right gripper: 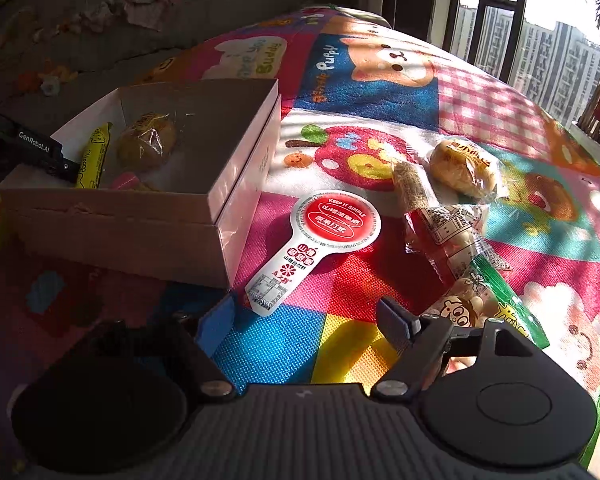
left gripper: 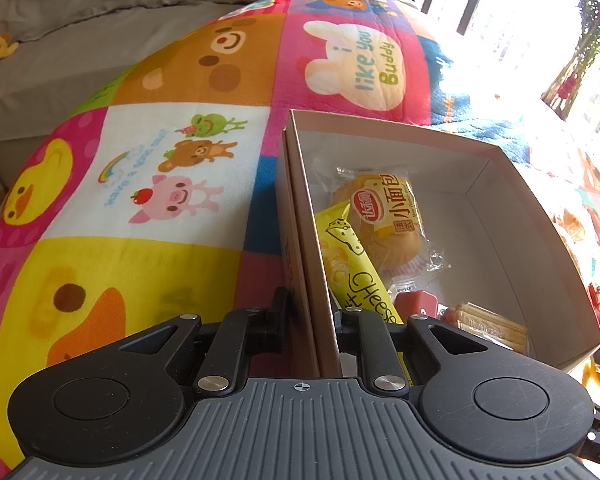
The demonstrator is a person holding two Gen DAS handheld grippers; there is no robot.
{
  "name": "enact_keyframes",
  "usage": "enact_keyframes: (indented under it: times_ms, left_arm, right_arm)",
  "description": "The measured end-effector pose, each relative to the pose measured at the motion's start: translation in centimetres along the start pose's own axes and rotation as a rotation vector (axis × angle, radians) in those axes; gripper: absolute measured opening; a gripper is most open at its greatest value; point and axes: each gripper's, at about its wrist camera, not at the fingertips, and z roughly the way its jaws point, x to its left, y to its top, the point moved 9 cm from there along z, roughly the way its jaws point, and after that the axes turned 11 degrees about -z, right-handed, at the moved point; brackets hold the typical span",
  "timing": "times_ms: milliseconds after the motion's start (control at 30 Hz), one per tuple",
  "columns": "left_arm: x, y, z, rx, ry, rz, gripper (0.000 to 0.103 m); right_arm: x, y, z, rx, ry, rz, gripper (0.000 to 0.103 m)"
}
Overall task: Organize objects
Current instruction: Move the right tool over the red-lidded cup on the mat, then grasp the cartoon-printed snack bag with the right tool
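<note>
Under my tongs lies a quilted play mat in bright cartoon patches, ducks, bears and a pig, spread over what I cannot make out. My left tongs stand narrow, clamped on the near wall of the cardboard box, one finger outside and one inside. My right tongs stand wide with nothing between them, low over the mat; the jaws have just been opening.

Just ahead of the right tongs lies a red round-headed snack pack, flat on the mat and close beside the box's corner. To its right sits a loose heap of wrapped snacks, one with a green strip and a cartoon face, partly hidden behind my right finger. A wrapped small bread rests at the far end of that heap.

Inside the box lie a yellow cheese stick, a second wrapped bread, a red piece and a pack of crackers, all near the wall I hold; the far half is bare.

Beyond the mat runs a grey sofa strewn with small clothes and toys. Tall windows at the far right let in hard sun, with tower blocks outside and a plant at the sill.
</note>
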Motion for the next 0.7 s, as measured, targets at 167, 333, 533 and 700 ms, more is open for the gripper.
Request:
enact_keyframes:
  times_ms: [167,333,533,700]
  left_arm:
    - [0.0,0.0,0.0,0.0,0.0,0.0,0.018]
    - [0.0,0.0,0.0,0.0,0.0,0.0,0.018]
    - [0.0,0.0,0.0,0.0,0.001,0.0,0.018]
    - [0.0,0.0,0.0,-0.001,0.001,-0.002,0.018]
  right_arm:
    - [-2.3,-1.0,-0.5,0.014,-0.077,0.044,0.083]
    - [-2.1,-1.2,-0.9,0.003,-0.066,0.058,0.083]
    - [-0.1,-1.3,-0.5,-0.004,0.003,0.091,0.09]
    - [0.4,-1.5,-0.2,-0.003,0.006,0.096,0.103]
